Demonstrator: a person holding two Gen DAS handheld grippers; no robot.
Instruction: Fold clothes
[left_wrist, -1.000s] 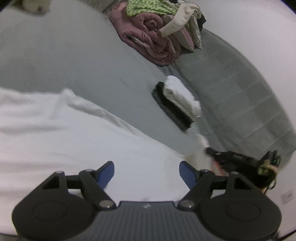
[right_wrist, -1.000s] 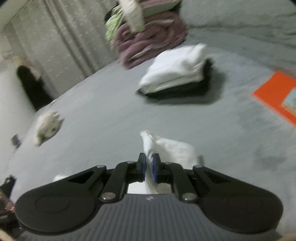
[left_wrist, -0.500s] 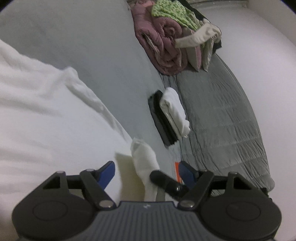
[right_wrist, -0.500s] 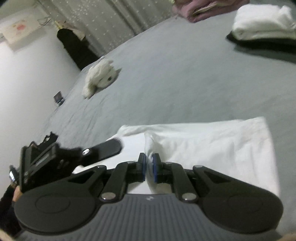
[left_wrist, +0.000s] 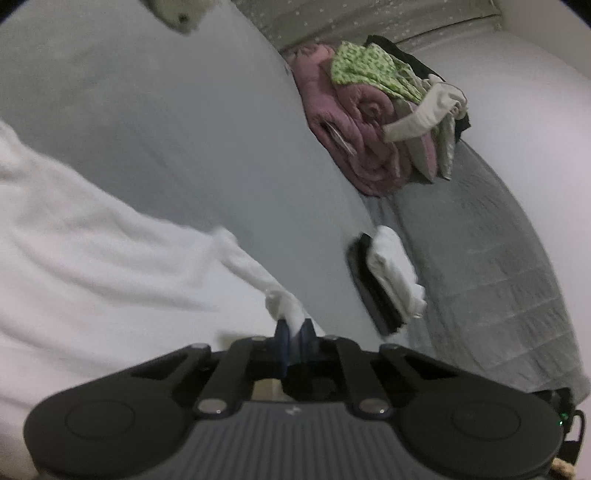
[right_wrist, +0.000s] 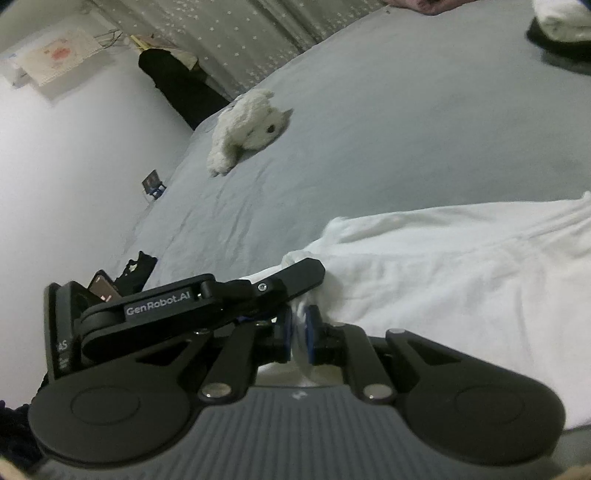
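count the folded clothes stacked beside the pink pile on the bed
2, stacked near the bed's edge: a folded white garment on top of a folded black one. More could be hidden inside the stack. The unfolded pink pile lies beyond it.

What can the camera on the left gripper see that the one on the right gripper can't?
Only the left wrist view shows the heap of unfolded clothes and the quilted grey blanket. Only the right wrist view shows the black bag by the curtain, the wall picture, and the left gripper seen from outside. Both show the white garment, each gripper pinching a corner of it, the plush toy and the small folded stack.
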